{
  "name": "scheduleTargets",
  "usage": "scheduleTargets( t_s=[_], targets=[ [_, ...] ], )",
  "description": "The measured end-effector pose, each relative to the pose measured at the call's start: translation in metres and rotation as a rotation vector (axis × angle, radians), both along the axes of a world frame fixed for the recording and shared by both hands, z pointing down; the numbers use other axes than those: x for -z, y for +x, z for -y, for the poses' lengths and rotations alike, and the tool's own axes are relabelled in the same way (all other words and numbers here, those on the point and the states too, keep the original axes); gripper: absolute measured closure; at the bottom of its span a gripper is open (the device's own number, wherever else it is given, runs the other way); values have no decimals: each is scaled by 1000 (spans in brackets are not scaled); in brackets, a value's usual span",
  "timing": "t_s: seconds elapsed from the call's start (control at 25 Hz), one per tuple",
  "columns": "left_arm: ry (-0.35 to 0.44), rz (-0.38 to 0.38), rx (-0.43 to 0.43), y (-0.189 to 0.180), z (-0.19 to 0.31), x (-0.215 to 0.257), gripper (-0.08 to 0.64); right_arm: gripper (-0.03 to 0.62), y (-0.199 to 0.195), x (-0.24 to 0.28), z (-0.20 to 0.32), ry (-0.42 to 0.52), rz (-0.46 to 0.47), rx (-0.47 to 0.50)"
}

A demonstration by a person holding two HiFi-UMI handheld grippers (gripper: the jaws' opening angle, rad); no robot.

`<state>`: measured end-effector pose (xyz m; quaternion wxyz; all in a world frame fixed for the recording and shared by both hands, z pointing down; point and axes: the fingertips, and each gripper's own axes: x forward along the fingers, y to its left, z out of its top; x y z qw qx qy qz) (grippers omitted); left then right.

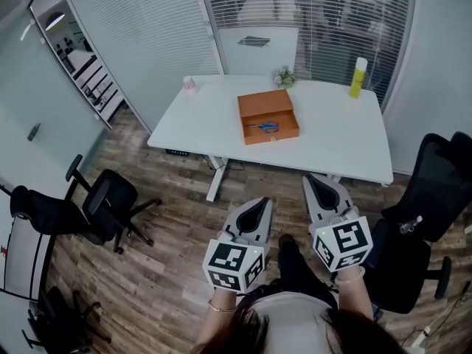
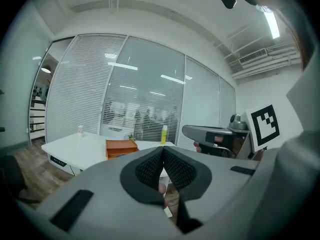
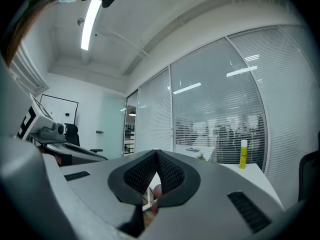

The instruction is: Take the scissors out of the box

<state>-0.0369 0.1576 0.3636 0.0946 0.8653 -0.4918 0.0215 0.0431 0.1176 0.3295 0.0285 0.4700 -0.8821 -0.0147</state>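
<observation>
An open orange box (image 1: 268, 115) stands on the white table (image 1: 332, 142), well ahead of me. Blue-handled scissors (image 1: 265, 126) lie inside it. Both grippers hover over the wooden floor, short of the table's near edge. My left gripper (image 1: 265, 200) is shut with nothing between its jaws, and its tips meet in the left gripper view (image 2: 163, 149), where the box (image 2: 121, 147) shows far off. My right gripper (image 1: 309, 178) is also shut and empty, its tips closed together in the right gripper view (image 3: 157, 153). The scissors show in neither gripper view.
A yellow bottle (image 1: 358, 77), a small plant (image 1: 284, 77) and a pink cup (image 1: 189, 84) stand along the table's far edge. One black office chair (image 1: 103, 205) is at the left, another (image 1: 431, 212) at the right. Glass walls with blinds lie behind the table.
</observation>
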Motion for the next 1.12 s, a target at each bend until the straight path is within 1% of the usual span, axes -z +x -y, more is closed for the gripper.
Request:
scheduleTargets(
  t_s=[0.32,0.64,0.88,1.12],
  targets=[
    [2,4,-10,-1,41,-2,541,566,-6,-5,40,-4,1,10],
    [-7,9,-19,2,92,-6,541,566,-8,-11,90,-16,-7,23],
    [-13,7,-8,-3,130,-3,541,566,-16,-7,125,-17,-7,48],
    [-20,9,3,0,172,-2,541,565,-15,-8,166,-28,-16,74]
  ],
)
